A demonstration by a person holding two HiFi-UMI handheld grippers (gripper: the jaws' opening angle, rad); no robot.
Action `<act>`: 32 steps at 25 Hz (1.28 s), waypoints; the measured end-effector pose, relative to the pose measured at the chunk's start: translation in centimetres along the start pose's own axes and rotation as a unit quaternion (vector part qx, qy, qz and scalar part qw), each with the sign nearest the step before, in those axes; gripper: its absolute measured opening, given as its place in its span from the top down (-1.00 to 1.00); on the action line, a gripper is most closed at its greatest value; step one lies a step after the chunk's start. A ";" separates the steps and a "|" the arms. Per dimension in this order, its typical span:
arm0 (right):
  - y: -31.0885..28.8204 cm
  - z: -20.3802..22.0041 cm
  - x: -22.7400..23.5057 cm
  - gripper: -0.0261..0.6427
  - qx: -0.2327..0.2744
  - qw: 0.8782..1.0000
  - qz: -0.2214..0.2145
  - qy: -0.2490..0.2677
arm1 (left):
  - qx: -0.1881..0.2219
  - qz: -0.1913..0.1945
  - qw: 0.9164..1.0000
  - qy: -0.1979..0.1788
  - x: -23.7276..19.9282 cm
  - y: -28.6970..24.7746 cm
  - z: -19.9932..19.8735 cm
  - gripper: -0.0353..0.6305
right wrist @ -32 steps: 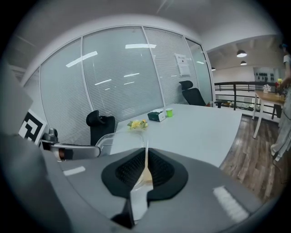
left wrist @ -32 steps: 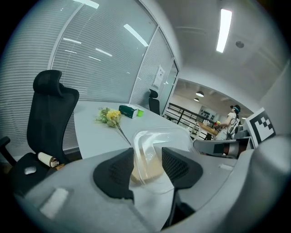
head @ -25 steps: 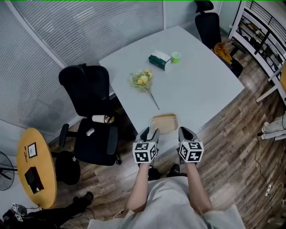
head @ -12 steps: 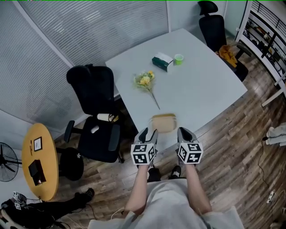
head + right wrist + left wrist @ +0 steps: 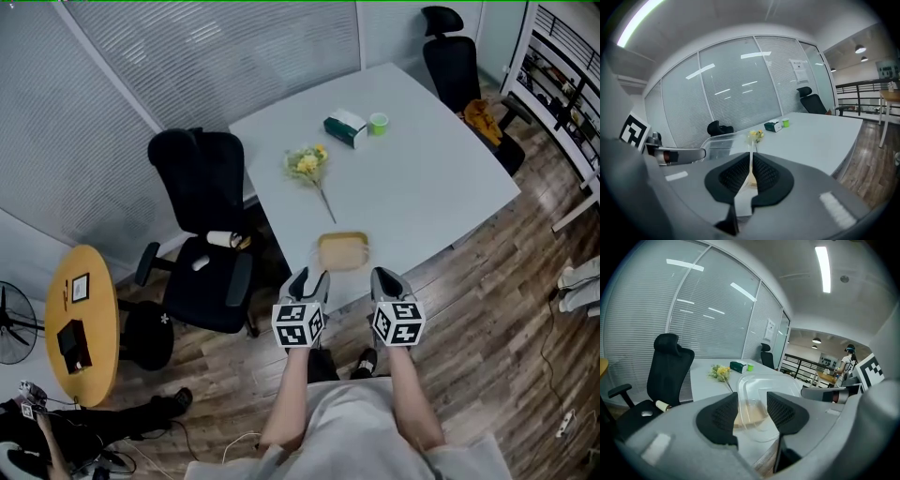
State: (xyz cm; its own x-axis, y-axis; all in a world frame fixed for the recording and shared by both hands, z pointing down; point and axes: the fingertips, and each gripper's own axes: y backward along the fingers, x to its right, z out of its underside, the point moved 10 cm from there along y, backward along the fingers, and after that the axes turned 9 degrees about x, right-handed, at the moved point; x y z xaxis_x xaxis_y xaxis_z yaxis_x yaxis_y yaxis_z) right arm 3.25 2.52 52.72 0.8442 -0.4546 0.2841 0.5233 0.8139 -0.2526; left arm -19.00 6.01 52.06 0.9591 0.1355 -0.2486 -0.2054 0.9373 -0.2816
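A clear plastic container [image 5: 343,251] with a tan bottom hangs between my two grippers, over the near edge of the white table [image 5: 422,187]. My left gripper [image 5: 312,278] holds its left side. In the left gripper view the container's corner [image 5: 759,394] fills the gap between the jaws of the left gripper [image 5: 752,411]. My right gripper [image 5: 382,277] is on its right side. In the right gripper view the right gripper [image 5: 751,168] is pinched shut on the thin rim, and the container's clear wall [image 5: 722,140] stretches off to the left.
On the table lie a yellow flower bunch [image 5: 307,164], a green tissue box [image 5: 346,127] and a small green cup [image 5: 378,122]. A black office chair [image 5: 202,187] with a paper roll [image 5: 220,239] stands left of the table. Another chair [image 5: 455,37] is at the far corner, and a round wooden table [image 5: 80,328] at far left.
The whole scene has slid slightly in the head view as the person shifts. Both grippers keep their hold on the container, and both gripper views now look from a little farther off.
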 end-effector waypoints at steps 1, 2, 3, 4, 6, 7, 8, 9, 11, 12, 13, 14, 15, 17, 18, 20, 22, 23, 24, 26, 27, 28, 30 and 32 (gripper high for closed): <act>0.2 0.1 0.0 0.88 0.000 1.000 -0.003 0.002 | 0.001 -0.001 1.000 0.000 0.1 0.2 0.2 0.29; 0.4 0.2 0.0 0.88 0.000 1.000 -0.005 0.005 | 0.003 -0.002 1.000 0.001 0.2 0.4 0.3 0.29; 0.5 0.3 0.0 0.88 0.000 1.000 -0.008 0.007 | 0.005 -0.004 1.000 0.002 0.2 0.5 0.4 0.29; 0.6 0.3 0.0 0.88 0.001 1.000 -0.009 0.009 | 0.006 -0.005 1.000 0.002 0.4 0.6 0.6 0.29; 0.8 0.3 0.2 0.88 0.003 1.000 -0.011 0.010 | 0.009 -0.006 1.000 0.000 0.7 0.8 0.8 0.29; 0.9 0.4 0.3 0.88 0.003 1.000 -0.011 0.010 | 0.009 -0.006 1.000 -0.001 0.8 0.9 0.8 0.29; 1.1 0.4 0.3 0.88 0.004 1.000 -0.012 0.010 | 0.009 -0.006 1.000 -0.001 0.9 1.0 0.9 0.29; 1.2 0.4 0.3 0.88 0.004 1.000 -0.012 0.011 | 0.009 -0.006 1.000 -0.001 1.0 1.1 0.9 0.29; 1.3 0.4 0.3 0.88 0.004 1.000 -0.014 0.012 | 0.010 -0.008 1.000 0.000 1.1 1.1 0.9 0.29; 1.3 0.4 0.3 0.88 0.004 1.000 -0.015 0.012 | 0.011 -0.008 1.000 0.000 1.1 1.1 0.9 0.29; 1.3 0.3 0.4 0.88 0.004 1.000 -0.016 0.013 | 0.011 -0.008 1.000 0.000 1.1 1.1 0.9 0.29; 1.4 0.4 0.4 0.88 0.004 1.000 -0.016 0.013 | 0.012 -0.009 1.000 0.000 1.2 1.1 0.9 0.29; 1.4 0.4 0.5 0.88 0.004 1.000 -0.016 0.013 | 0.012 -0.009 1.000 0.000 1.2 1.1 0.9 0.29; 1.5 0.3 0.7 0.88 0.004 1.000 -0.016 0.012 | 0.012 -0.009 1.000 0.001 1.4 1.0 1.0 0.29; 1.5 0.3 0.8 0.88 0.004 1.000 -0.016 0.012 | 0.012 -0.009 1.000 0.002 1.5 1.0 1.0 0.29; 1.6 0.2 1.0 0.88 0.003 1.000 -0.016 0.012 | 0.011 -0.010 1.000 0.003 1.8 0.9 1.1 0.29; 1.6 0.2 1.2 0.88 0.002 1.000 -0.017 0.012 | 0.011 -0.011 1.000 0.004 1.9 0.8 1.2 0.29; 1.6 0.1 1.3 0.88 0.002 1.000 -0.017 0.012 | 0.011 -0.011 1.000 0.005 2.0 0.8 1.2 0.29; 1.6 0.1 1.3 0.88 0.002 1.000 -0.018 0.012 | 0.011 -0.012 1.000 0.005 2.0 0.8 1.2 0.29; 1.6 0.2 1.4 0.88 0.001 1.000 -0.018 0.012 | 0.012 -0.013 1.000 0.005 2.2 0.8 1.3 0.29; 1.7 0.2 1.5 0.88 0.001 1.000 -0.018 0.012 | 0.012 -0.013 1.000 0.006 2.2 0.8 1.3 0.29; 1.6 0.2 1.5 0.88 0.001 1.000 -0.018 0.012 | 0.012 -0.014 1.000 0.006 2.2 0.8 1.4 0.29; 1.6 0.3 1.5 0.88 0.000 1.000 -0.019 0.012 | 0.011 -0.015 1.000 0.007 2.1 0.8 1.5 0.29; 1.5 0.3 1.5 0.88 -0.001 1.000 -0.021 0.013 | 0.010 -0.017 1.000 0.009 2.1 0.9 1.6 0.29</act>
State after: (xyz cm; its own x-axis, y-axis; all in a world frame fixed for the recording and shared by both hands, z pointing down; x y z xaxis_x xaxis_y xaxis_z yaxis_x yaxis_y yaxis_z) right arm 5.25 3.19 52.98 0.8246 -0.4966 0.2710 0.5577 0.7939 -0.2422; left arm -16.87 7.63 52.78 0.9616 0.0985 -0.2561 -0.1694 0.9474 -0.2714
